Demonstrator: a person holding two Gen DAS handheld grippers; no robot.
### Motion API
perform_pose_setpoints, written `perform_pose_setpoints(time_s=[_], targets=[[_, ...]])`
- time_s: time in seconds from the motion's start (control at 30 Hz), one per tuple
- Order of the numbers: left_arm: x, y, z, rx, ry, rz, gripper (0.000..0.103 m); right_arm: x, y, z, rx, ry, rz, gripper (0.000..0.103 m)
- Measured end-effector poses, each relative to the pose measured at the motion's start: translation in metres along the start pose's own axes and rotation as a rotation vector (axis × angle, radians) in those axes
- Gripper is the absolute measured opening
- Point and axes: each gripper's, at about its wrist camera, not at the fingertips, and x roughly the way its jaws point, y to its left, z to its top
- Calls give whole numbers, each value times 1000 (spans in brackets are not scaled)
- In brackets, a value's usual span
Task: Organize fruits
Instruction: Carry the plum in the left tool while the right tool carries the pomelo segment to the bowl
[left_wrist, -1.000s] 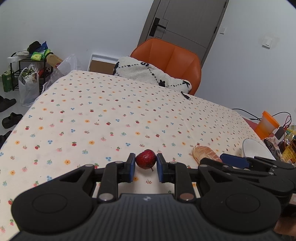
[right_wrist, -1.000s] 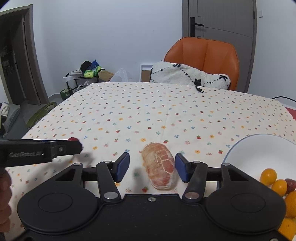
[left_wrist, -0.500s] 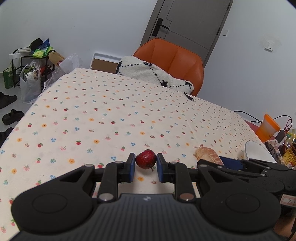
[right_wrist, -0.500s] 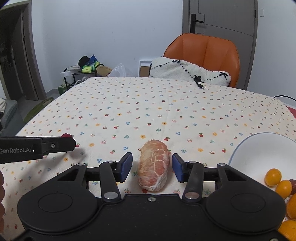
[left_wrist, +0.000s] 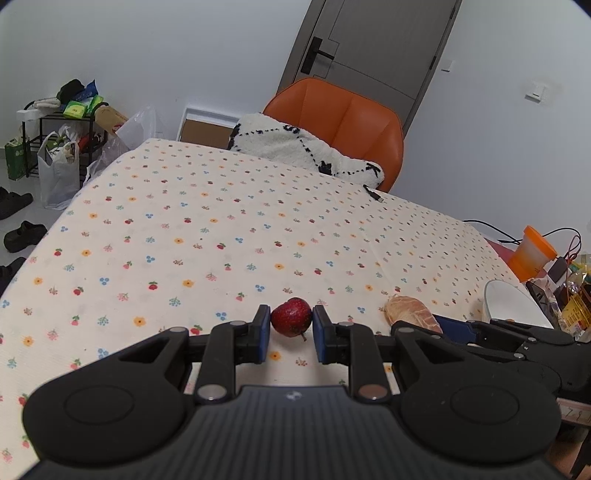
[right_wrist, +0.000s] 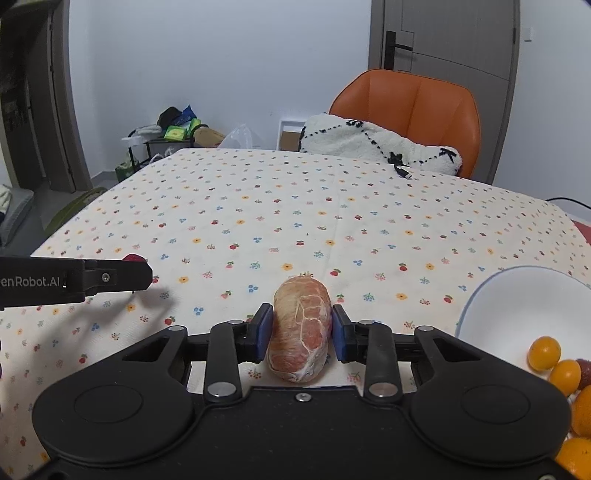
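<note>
Fruit items, two, both in our grip over the flower-print tabletop (right_wrist: 332, 206): our left gripper (left_wrist: 291, 329) has its jaws closed on a small red fruit (left_wrist: 291, 316), and our right gripper (right_wrist: 300, 328) has its jaws pressed against both sides of a peeled citrus segment (right_wrist: 300, 328). White bowl (right_wrist: 517, 306) sits at our right near the table edge, just beside small orange fruits (right_wrist: 554, 360). Orange chair (right_wrist: 410, 110) with a fleecy white blanket (right_wrist: 369, 142) stands at the far side.

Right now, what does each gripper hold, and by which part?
Left gripper holds the red fruit by its sides; right gripper holds the peeled citrus by its sides.
</note>
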Motion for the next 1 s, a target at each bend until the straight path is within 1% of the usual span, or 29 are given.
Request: perform_pose_setpoints(time_s=[0.13,0.47,1.0], targets=[[-3,-6,0,10,-6,1,23,-11,-4,1,25,-28,11,31],[-14,-34,1,55,-29,-28,23,-43,-15,7,57,-103,17,31],[-25,-78,3,120,-58,-76,23,-77,-42,0,104,-167,-23,31]])
